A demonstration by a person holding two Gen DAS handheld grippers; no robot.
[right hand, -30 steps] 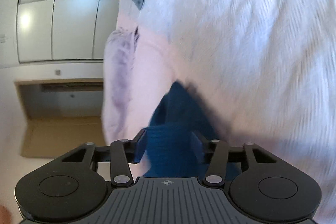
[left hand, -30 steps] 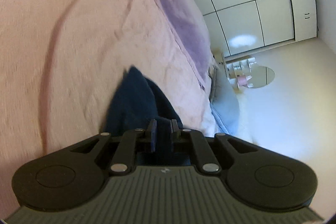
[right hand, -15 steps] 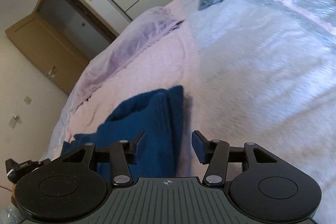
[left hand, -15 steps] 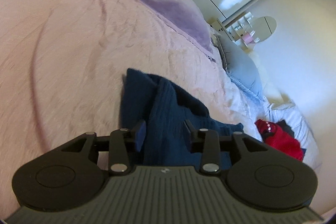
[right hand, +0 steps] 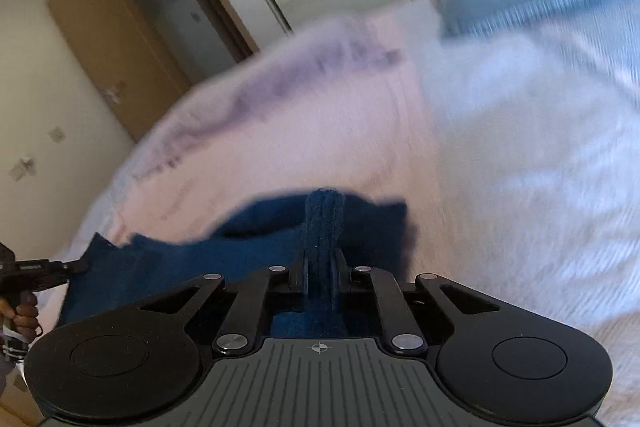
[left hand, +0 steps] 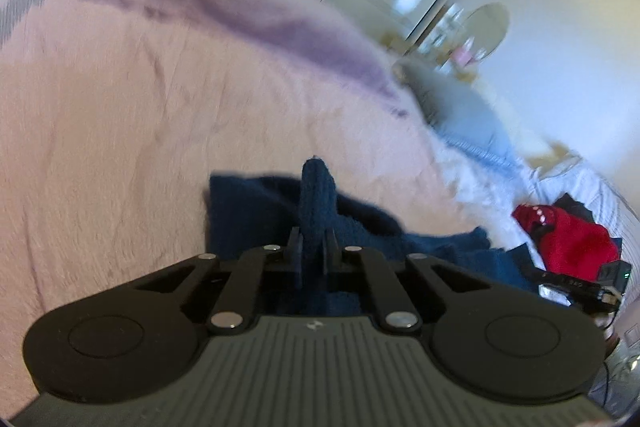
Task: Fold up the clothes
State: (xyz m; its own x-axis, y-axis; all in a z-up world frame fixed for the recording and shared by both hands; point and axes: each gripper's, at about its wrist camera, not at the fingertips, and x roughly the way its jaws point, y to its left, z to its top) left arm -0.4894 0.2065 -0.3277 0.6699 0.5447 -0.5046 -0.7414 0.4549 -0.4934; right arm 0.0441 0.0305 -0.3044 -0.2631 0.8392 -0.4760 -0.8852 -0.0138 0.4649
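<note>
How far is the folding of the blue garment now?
Done: the blue garment already lies partly doubled on the pink cover. In hand: the left gripper and right gripper have just closed, each pinching a ridge of it. Left: finishing this fold; the red clothes lie unfolded.

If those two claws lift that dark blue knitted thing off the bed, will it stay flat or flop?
Probably flop: the blue garment already bunches into a ridge where the left gripper pinches it. It likely sags between that and the right gripper. The ribbed knit looks grippy, so slipping seems unlikely.
</note>
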